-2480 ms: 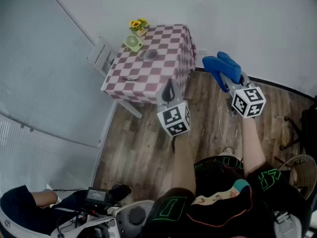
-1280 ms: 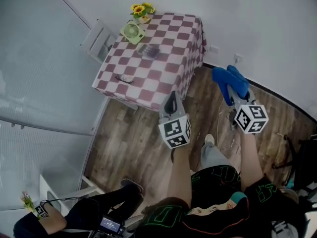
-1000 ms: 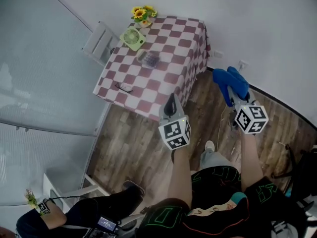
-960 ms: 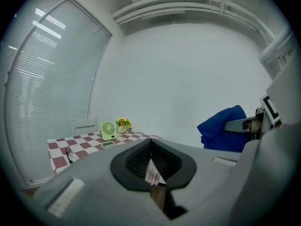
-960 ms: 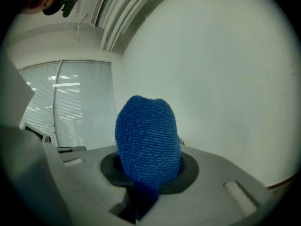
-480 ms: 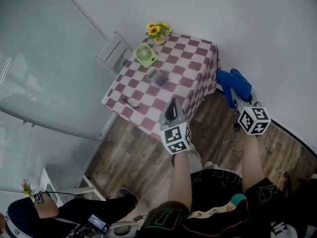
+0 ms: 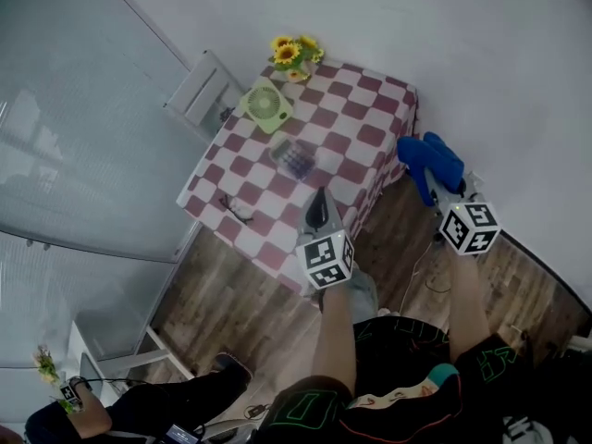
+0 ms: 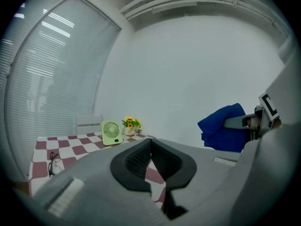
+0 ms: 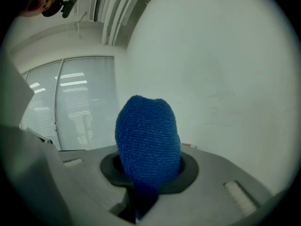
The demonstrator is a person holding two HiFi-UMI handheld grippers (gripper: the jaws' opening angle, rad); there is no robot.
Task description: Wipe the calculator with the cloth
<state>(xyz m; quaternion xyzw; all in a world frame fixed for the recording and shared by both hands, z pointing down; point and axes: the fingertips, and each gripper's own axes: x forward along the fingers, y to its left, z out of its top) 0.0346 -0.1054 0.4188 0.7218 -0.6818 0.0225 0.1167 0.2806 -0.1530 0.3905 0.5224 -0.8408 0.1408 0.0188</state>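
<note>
Cloth (image 7: 427, 158): solid blue.
Table cover (image 7: 356, 109): dark red and white checks.
Fan (image 7: 265, 103): pale green.
Flowers (image 7: 294, 50): yellow, green leaves.
Calculator (image 7: 295, 158): dark grey.
Floor (image 7: 231, 285): brown wood planks.
Wall (image 7: 370, 7): plain off-white.
Left gripper (image 7: 317, 203): grey body, black pads, black-and-white square markers.

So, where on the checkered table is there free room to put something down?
The widest bare patch of the table is its right side, from the calculator to the edge. A smaller one lies between the calculator and the glasses. The far corner is crowded: fan and sunflowers stand close together.
</note>
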